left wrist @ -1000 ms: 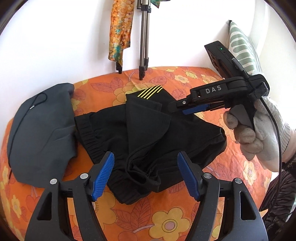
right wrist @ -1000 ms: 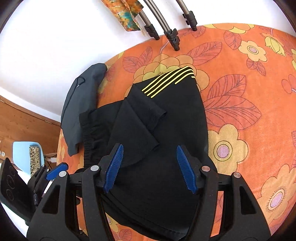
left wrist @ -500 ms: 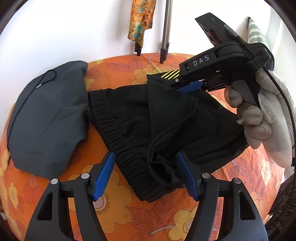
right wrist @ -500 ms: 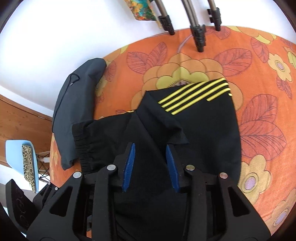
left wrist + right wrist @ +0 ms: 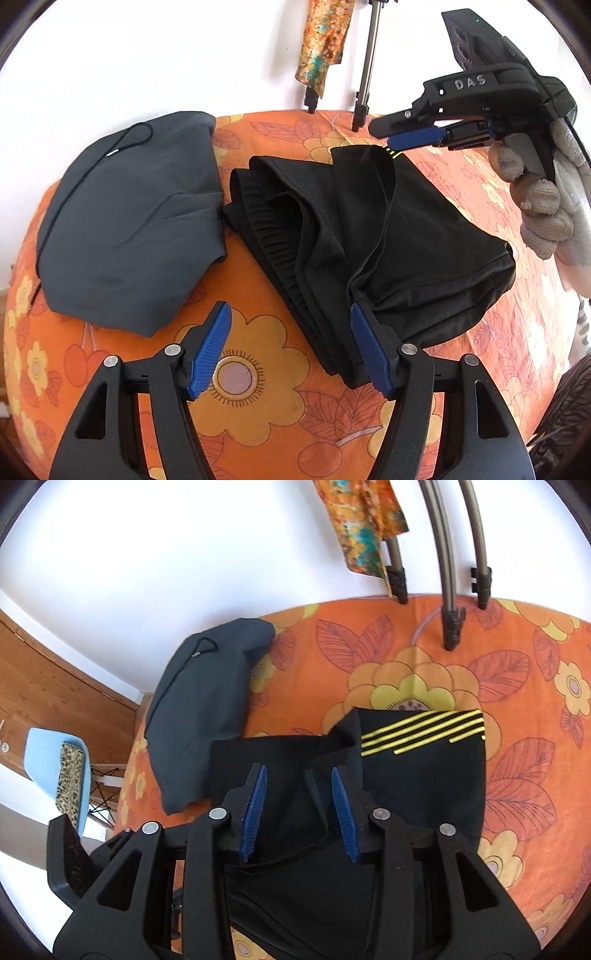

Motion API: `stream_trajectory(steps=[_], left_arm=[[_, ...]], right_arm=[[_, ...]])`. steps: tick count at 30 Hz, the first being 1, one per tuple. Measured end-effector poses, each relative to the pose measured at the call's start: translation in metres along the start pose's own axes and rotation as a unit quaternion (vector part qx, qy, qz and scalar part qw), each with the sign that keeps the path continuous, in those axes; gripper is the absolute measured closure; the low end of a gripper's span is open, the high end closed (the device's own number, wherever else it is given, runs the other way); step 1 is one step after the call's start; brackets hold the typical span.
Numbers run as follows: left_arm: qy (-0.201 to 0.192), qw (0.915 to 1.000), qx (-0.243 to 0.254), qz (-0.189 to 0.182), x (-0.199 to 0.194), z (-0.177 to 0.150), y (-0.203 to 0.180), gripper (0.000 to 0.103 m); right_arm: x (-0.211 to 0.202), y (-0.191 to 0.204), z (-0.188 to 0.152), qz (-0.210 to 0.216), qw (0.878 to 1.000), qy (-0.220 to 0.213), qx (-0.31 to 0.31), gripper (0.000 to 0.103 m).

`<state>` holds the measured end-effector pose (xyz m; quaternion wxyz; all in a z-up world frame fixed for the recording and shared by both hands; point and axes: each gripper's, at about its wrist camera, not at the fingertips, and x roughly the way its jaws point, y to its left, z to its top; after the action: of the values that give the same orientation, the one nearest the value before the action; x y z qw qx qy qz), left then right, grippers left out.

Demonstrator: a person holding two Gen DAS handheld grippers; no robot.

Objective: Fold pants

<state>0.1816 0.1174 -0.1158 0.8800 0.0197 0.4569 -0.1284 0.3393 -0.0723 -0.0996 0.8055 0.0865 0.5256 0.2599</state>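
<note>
While the black pants (image 5: 369,236) lie bunched and only partly folded just beside the folded grey garment (image 5: 129,236) on the orange floral cover, I judge the fold barely half done. My left gripper (image 5: 288,350) hangs released over their near edge; my right gripper (image 5: 295,805) has just been closing, and I cannot tell whether it pinches the cloth between its pads. I see no containers.

Counts:
- black pants (image 5: 369,236): one, yellow stripes (image 5: 421,731), five visible
- grey folded garment (image 5: 129,229): one
- grippers: two, left gripper (image 5: 291,354), right gripper (image 5: 297,808)
- gloved hand (image 5: 543,206): one
- tripod legs (image 5: 450,572): three
- patterned hanging cloth (image 5: 364,524): one
- blue chair (image 5: 59,775): one
- orange floral cover (image 5: 258,369): one
</note>
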Motion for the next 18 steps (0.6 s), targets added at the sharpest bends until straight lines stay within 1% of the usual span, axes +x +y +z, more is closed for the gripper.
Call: stream_trajectory(steps=[2,4,5,6,9,11,13,14,15,18], left_arm=[[-0.003,0.9999,0.007,0.010,-0.002,-0.001,0.000,0.037],[-0.012,0.9994,0.019,0.025,-0.008,-0.003,0.002,0.037],[-0.017,0.9993,0.019,0.028,-0.013,-0.003,0.005,0.037],[-0.023,0.9994,0.012,0.022,-0.018,-0.004,0.008,0.037],[-0.041,0.9991,0.000,-0.008,-0.029,-0.002,0.010,0.037],[-0.045,0.9986,0.006,-0.026,-0.028,0.002,0.003,0.043],[-0.037,0.9975,0.002,-0.060,-0.022,0.008,-0.002,0.055],[-0.030,0.9967,-0.003,-0.075,-0.017,0.011,-0.002,0.058],[-0.025,0.9962,-0.008,-0.083,-0.012,0.013,-0.004,0.060],[-0.007,0.9936,-0.027,-0.110,0.006,0.018,-0.001,0.060]], right_arm=[[0.010,-0.007,-0.006,-0.022,1.000,0.013,0.001,0.064],[0.019,-0.010,-0.011,-0.039,0.999,0.015,-0.001,0.064],[0.020,-0.012,-0.012,-0.049,0.999,0.011,0.000,0.064],[0.020,-0.013,-0.012,-0.057,0.998,0.006,-0.001,0.064],[0.015,-0.023,-0.011,-0.068,0.998,-0.002,0.015,0.064],[0.011,-0.030,-0.010,-0.068,0.997,0.000,0.033,0.064],[0.011,-0.034,-0.011,-0.071,0.997,0.009,0.039,0.064],[0.013,-0.036,-0.013,-0.072,0.996,0.018,0.042,0.064],[0.016,-0.037,-0.014,-0.069,0.996,0.027,0.045,0.064],[0.026,-0.041,-0.017,-0.055,0.996,0.042,0.064,0.064]])
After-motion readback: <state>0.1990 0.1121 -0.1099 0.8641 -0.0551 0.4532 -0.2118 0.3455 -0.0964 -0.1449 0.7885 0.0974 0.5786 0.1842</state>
